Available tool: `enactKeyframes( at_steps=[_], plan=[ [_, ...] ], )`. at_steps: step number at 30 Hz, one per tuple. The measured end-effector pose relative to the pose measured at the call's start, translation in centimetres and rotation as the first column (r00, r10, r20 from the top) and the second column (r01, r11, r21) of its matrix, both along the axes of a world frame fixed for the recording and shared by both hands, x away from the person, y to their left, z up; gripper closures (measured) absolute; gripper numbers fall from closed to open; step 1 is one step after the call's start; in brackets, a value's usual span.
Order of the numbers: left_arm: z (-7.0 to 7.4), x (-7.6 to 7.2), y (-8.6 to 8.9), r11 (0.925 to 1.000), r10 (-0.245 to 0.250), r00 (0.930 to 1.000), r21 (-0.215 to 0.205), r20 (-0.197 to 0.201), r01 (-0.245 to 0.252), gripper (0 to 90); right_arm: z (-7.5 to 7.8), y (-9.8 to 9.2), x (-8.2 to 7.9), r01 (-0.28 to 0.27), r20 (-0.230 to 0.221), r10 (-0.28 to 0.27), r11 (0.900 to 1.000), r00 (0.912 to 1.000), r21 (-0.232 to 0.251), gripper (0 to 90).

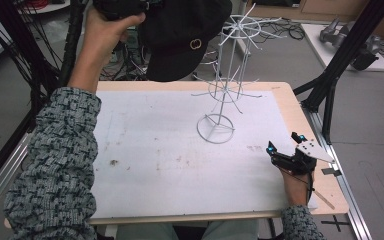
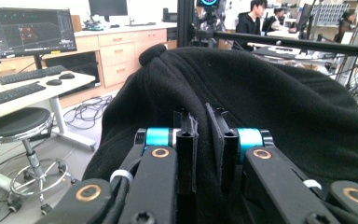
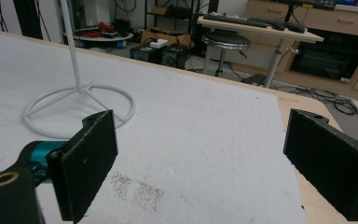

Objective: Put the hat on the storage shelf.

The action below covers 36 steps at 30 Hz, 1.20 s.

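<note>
A black cap (image 1: pixel 185 35) with a small gold ring emblem hangs high above the table's far edge, beside the top of a white wire rack (image 1: pixel 225 85). My left gripper (image 1: pixel 122 7) is raised at the top of the high view and shut on the cap's fabric (image 2: pixel 261 107); in the left gripper view a fold sits pinched between the two jaws (image 2: pixel 206 135). The rack's ring base (image 3: pixel 79 109) stands on the white mat. My right gripper (image 1: pixel 286 142) rests low at the table's right side, open, with nothing between its pads (image 3: pixel 86 161).
The white mat (image 1: pixel 180 155) covers most of the wooden table (image 1: pixel 300 115). Black frame posts (image 1: pixel 340 65) rise at the right and left. Desks, a stool (image 2: pixel 16 123) and cables fill the floor beyond the table.
</note>
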<state>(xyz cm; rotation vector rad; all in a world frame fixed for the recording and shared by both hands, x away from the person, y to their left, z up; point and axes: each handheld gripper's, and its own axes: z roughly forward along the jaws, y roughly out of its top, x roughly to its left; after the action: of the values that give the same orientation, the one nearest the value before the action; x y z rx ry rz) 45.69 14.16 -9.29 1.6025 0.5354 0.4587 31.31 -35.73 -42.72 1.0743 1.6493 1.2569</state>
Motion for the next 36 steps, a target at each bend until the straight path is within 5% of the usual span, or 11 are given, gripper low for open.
enactKeyframes(
  at_steps=[2,12,15,19,22,36],
  plan=[
    [-0.5,0.1,0.2,0.9998,-0.008,0.9999,-0.016,-0.013,0.007,81.0,0.0,0.0,-0.1,0.001,-0.002,-0.001,1.000,1.0000,-0.001,8.9],
    [-1.9,0.7,-0.7,0.9993,-0.002,0.9978,0.036,-0.066,0.005,78.0,0.0,0.0,0.0,0.001,-0.006,-0.001,1.000,1.0000,-0.005,8.9],
    [-2.9,0.9,-0.8,1.0000,-0.002,0.9981,-0.003,-0.061,0.002,77.8,0.0,0.0,0.0,0.000,-0.006,0.000,1.000,1.0000,-0.008,8.9],
    [-3.8,1.3,-0.8,0.9993,0.009,0.9953,0.037,-0.097,-0.005,74.9,0.0,0.0,0.0,0.001,0.000,-0.001,1.000,1.0000,-0.005,8.9],
    [-4.5,1.2,-1.0,0.9992,0.028,0.9969,0.031,-0.073,-0.026,74.1,0.0,0.0,0.0,0.000,-0.006,0.000,1.000,1.0000,-0.007,8.9],
    [-7.3,1.7,-1.5,0.9971,0.053,0.9923,0.061,-0.112,-0.046,69.3,0.0,0.0,0.0,-0.001,-0.006,0.001,1.000,1.0000,-0.007,8.9]
  ],
)
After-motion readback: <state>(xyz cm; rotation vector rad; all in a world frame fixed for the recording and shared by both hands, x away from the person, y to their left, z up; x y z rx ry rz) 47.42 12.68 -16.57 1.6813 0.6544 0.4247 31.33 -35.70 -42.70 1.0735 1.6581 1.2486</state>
